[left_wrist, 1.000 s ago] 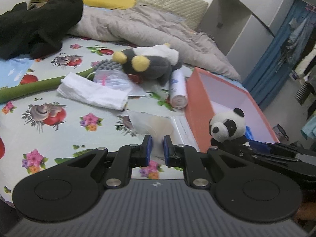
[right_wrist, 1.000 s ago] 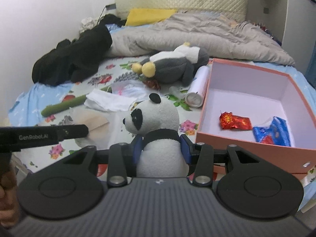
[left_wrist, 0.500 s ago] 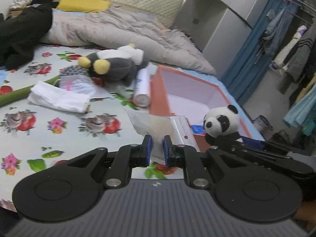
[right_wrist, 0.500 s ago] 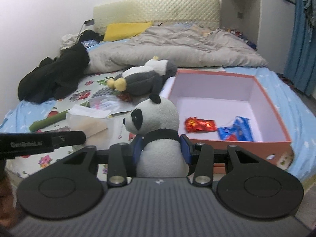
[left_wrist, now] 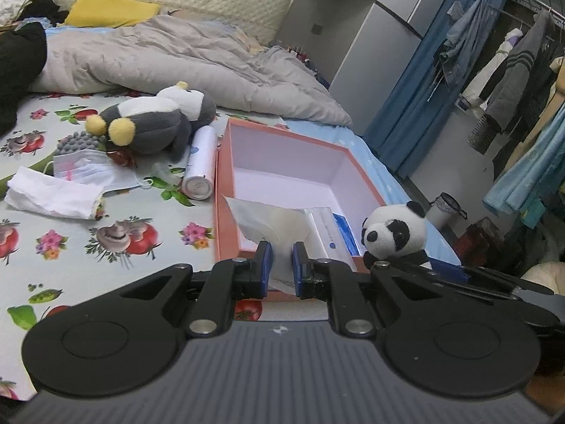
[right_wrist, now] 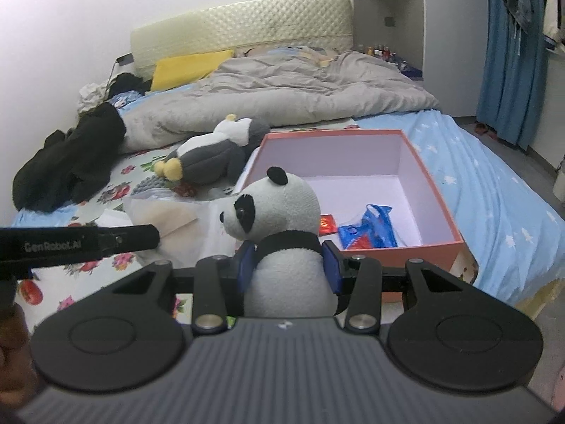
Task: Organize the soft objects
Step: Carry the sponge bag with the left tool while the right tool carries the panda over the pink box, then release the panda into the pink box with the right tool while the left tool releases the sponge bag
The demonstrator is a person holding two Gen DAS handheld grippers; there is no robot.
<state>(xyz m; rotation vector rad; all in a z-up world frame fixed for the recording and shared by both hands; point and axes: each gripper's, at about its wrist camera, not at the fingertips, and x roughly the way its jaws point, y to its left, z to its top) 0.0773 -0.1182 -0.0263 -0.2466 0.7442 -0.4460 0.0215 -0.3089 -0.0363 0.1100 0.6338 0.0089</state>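
My left gripper (left_wrist: 281, 259) is shut on a thin translucent white packet (left_wrist: 273, 221), held up in front of the near rim of the pink box (left_wrist: 226, 162). My right gripper (right_wrist: 287, 261) is shut on a small plush panda (right_wrist: 279, 212), which sits upright between the blue pads. That panda (left_wrist: 393, 231) also shows at the right of the left wrist view. The pink box (right_wrist: 438, 190) is open, with a red wrapper (right_wrist: 326, 221) and a blue wrapper (right_wrist: 367, 229) on its white floor. A grey and white plush penguin (left_wrist: 155, 122) lies on the bed behind.
On the flowered sheet lie a white cloth (left_wrist: 53, 194), a face mask (left_wrist: 88, 169) and a white can (left_wrist: 201, 162) beside the box. A grey quilt (right_wrist: 282, 95), a yellow pillow (right_wrist: 187, 67) and black clothes (right_wrist: 70, 162) fill the bed's far part. Clothes hang at right (left_wrist: 512, 70).
Both grippers have risen and swung to the right with their loads still held. The pink box has moved toward the middle of both views, and its inside is more visible.
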